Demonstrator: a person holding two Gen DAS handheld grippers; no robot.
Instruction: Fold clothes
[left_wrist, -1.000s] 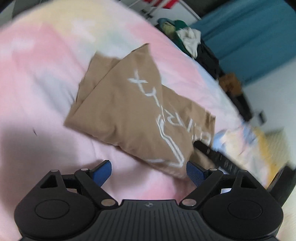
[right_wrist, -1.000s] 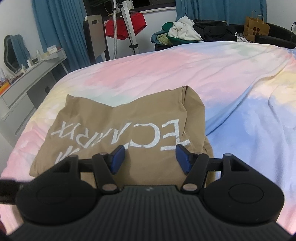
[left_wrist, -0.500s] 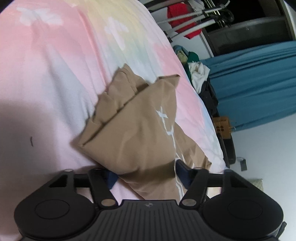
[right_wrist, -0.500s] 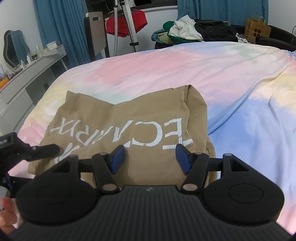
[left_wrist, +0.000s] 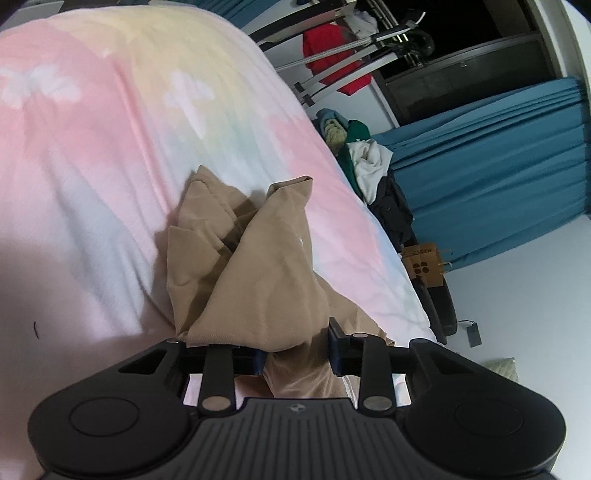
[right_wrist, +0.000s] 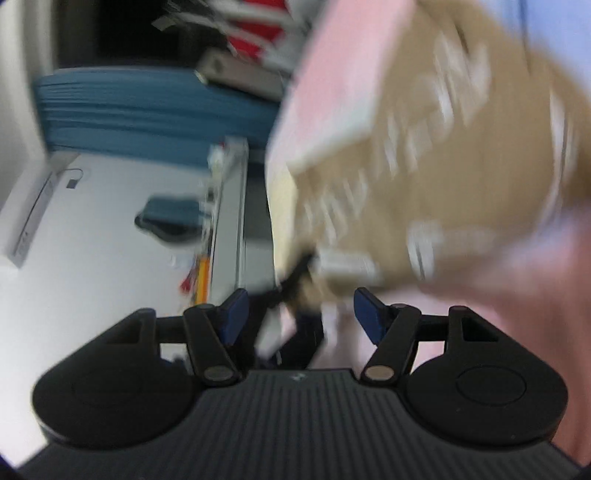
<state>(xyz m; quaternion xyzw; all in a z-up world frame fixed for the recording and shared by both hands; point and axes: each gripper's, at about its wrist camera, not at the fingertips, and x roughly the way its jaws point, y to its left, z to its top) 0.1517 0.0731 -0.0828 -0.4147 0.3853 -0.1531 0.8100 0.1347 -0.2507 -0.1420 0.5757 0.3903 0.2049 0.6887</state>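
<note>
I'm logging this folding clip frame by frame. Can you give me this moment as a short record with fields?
garment: tan shirt, white lettering, bunched on the bed
surface: pastel bedspread
left hand-held gripper: shut on a fold of the tan shirt
right hand-held gripper: open, holding nothing
right view: heavily blurred
background: clothes pile, blue curtain

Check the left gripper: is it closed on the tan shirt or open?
Closed on it. The left gripper has its blue pads pressed into a bunch of the tan shirt, which puckers and lifts off the bedspread.
</note>
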